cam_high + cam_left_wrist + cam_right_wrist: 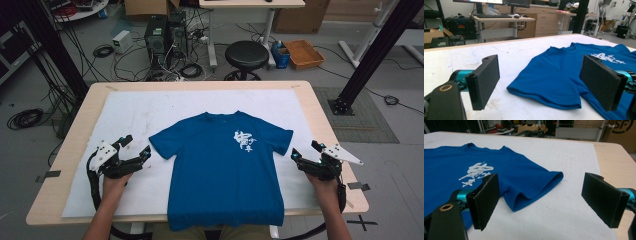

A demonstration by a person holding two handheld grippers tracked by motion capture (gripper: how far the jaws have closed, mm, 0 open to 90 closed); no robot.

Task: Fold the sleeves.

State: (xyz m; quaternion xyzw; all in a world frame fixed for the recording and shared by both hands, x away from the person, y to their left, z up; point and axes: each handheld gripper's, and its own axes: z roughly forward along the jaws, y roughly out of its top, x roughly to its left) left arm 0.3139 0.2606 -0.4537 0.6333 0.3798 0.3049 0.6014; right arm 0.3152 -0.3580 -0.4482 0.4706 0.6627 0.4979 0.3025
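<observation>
The shirt (225, 165) lay flat, soft and limp; it would likely sag unless pinched at the sleeves. Both the left gripper (136, 150) and right gripper (304, 151) stood wide, empty.

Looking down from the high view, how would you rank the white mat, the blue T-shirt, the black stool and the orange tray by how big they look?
Largest to smallest as they appear:
1. White mat
2. Blue T-shirt
3. Black stool
4. Orange tray
The stool and tray look close in size, and both sit farther from the camera, so their order is unsure.
</observation>
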